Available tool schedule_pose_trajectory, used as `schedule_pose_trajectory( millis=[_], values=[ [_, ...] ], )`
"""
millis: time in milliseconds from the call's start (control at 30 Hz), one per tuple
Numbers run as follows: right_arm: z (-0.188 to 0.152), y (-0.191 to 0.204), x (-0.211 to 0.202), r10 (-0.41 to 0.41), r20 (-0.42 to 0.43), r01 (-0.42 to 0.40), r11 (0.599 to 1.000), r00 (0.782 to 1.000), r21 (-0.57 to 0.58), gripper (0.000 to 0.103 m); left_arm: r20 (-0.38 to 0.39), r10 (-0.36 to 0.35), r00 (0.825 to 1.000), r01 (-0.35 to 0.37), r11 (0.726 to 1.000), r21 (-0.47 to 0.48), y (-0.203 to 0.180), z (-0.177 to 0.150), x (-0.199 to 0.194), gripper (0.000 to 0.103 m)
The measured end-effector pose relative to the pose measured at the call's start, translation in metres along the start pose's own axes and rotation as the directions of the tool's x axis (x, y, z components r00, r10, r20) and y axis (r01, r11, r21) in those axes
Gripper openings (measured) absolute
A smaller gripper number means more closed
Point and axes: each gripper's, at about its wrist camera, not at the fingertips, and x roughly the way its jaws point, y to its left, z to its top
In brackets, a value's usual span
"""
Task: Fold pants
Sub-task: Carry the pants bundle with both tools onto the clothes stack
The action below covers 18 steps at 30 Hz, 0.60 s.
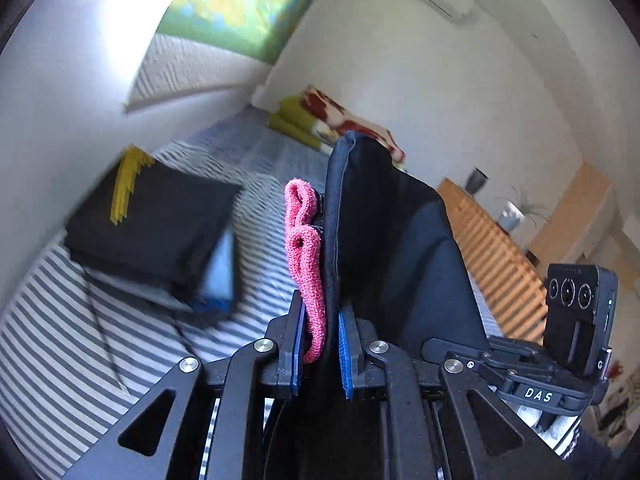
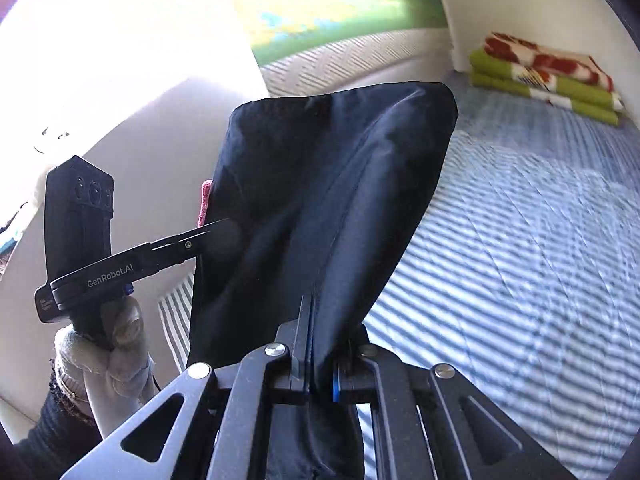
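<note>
Standing up between both grippers' clamped fingers: dark pants.

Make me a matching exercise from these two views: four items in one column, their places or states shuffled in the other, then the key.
1. dark pants
2. pink knit band
3. folded black garment
4. green and red blanket

A. folded at the far end of the bed
B. clamped by both grippers
C. in the left jaws beside the dark fabric
D. lying on the striped cover

Pairs: 1-B, 2-C, 3-D, 4-A

Both grippers, left and right, raised, jaws apparently clamped; gloved left hand.
</note>
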Motion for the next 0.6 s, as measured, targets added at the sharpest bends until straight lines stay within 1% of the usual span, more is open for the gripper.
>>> schedule_pose_trajectory(
  millis=[100, 200, 300, 367, 433, 533, 600],
  values=[
    [0.039, 0.021, 0.039, 0.037, 0.037, -0.037, 0.999, 0.999, -0.005, 0.006, 0.024, 0.055, 0.998, -0.055, 0.998, -0.002, 0.032, 0.045, -0.007, 0.014],
    [0.071, 0.031, 0.079, 0.07, 0.045, -0.071, 0.997, 0.997, 0.021, 0.006, 0.038, 0.122, 0.992, -0.123, 0.992, 0.02, 0.061, 0.086, 0.003, 0.014],
    [0.101, 0.034, 0.123, 0.076, 0.048, -0.077, 0.996, 0.996, 0.039, 0.006, 0.048, 0.156, 0.987, -0.157, 0.987, 0.017, 0.092, 0.117, 0.023, 0.014],
    [0.116, 0.032, 0.15, 0.078, 0.047, -0.08, 0.996, 0.996, 0.049, 0.006, 0.044, 0.169, 0.985, -0.17, 0.985, 0.005, 0.112, 0.13, 0.042, 0.014],
    [0.128, 0.025, 0.179, 0.076, 0.028, -0.077, 0.995, 0.997, 0.063, 0.006, 0.03, 0.197, 0.98, -0.197, 0.98, -0.002, 0.134, 0.137, 0.065, 0.014],
    [0.14, 0.013, 0.221, 0.068, -0.003, -0.068, 0.995, 0.998, 0.077, 0.006, 0.002, 0.216, 0.976, -0.216, 0.976, -0.019, 0.165, 0.144, 0.095, 0.014],
    [0.142, 0.008, 0.244, 0.053, -0.018, -0.052, 0.996, 0.998, 0.076, 0.006, -0.016, 0.223, 0.975, -0.224, 0.974, -0.033, 0.187, 0.144, 0.118, 0.014]
  ],
)
